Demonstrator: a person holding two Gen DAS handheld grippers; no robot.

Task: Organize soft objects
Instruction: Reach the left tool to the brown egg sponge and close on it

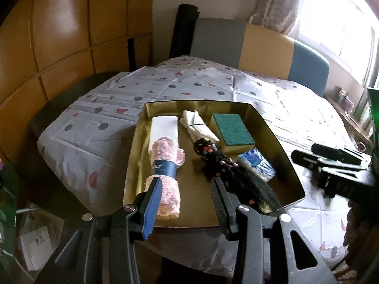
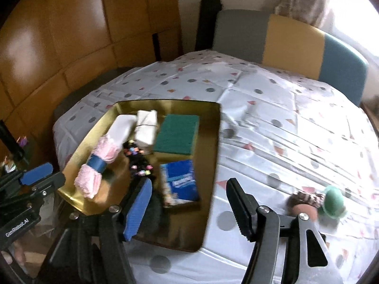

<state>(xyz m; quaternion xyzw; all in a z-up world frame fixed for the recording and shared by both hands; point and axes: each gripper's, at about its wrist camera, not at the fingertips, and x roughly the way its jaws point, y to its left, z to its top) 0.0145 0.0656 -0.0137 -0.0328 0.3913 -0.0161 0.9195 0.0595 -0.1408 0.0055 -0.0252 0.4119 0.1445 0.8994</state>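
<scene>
Home: curtained window (image 1: pixel 331 11), clothed table (image 1: pixel 213 80).

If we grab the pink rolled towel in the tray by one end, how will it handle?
The pink rolled towel looks fluffy, so it probably squashes under the fingers. The blue paper band binds only its middle, so the far end may droop. Probably light, and it may roll on the gold tray if nudged sideways.
</scene>
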